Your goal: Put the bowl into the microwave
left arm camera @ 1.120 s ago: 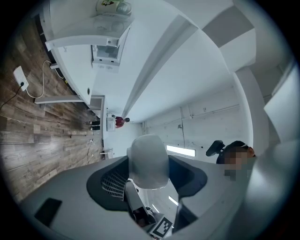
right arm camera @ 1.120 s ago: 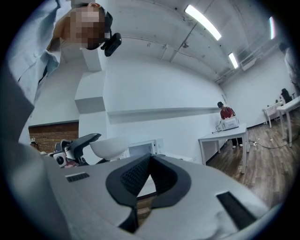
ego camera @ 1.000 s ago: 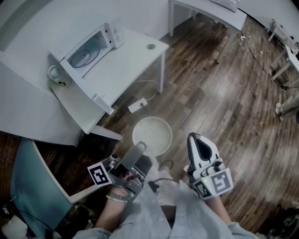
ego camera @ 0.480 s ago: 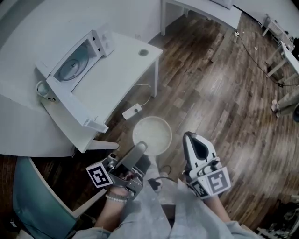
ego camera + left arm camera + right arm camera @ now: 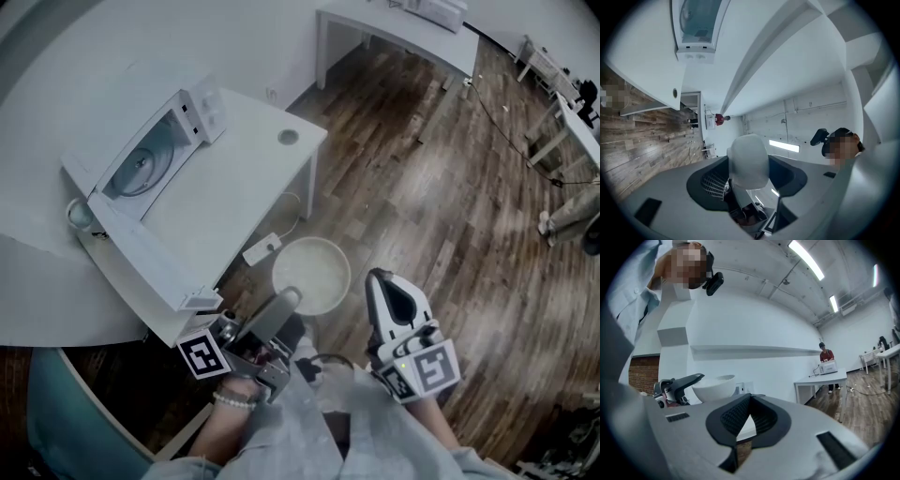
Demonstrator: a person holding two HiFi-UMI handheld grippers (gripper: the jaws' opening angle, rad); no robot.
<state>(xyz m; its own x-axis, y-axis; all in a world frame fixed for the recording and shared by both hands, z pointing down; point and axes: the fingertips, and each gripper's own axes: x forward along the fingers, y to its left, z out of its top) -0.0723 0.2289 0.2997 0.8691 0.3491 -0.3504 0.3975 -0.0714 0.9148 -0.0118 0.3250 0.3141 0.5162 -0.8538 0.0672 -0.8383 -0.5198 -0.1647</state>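
Observation:
A white bowl (image 5: 314, 272) hangs over the wooden floor, with my left gripper (image 5: 285, 300) shut on its near rim. In the left gripper view the bowl (image 5: 749, 161) sits edge-on between the jaws of that gripper (image 5: 747, 187). The white microwave (image 5: 141, 164) stands on the white table (image 5: 239, 178) up and to the left. Its door (image 5: 145, 258) hangs open and the glass turntable shows inside. My right gripper (image 5: 391, 286) is shut and empty, to the right of the bowl. The right gripper view shows the right gripper (image 5: 740, 425) with its jaws together, and the bowl (image 5: 715, 386) to their left.
A mug (image 5: 80, 214) stands beside the microwave. A power strip (image 5: 261, 248) with its cable lies on the floor under the table edge. A teal chair (image 5: 66, 427) is at the lower left. More white tables (image 5: 412, 28) stand farther back.
The table and microwave have slid down and left in the head view, and the open door now lies nearer the bowl. Both grippers keep their places and the bowl stays held.

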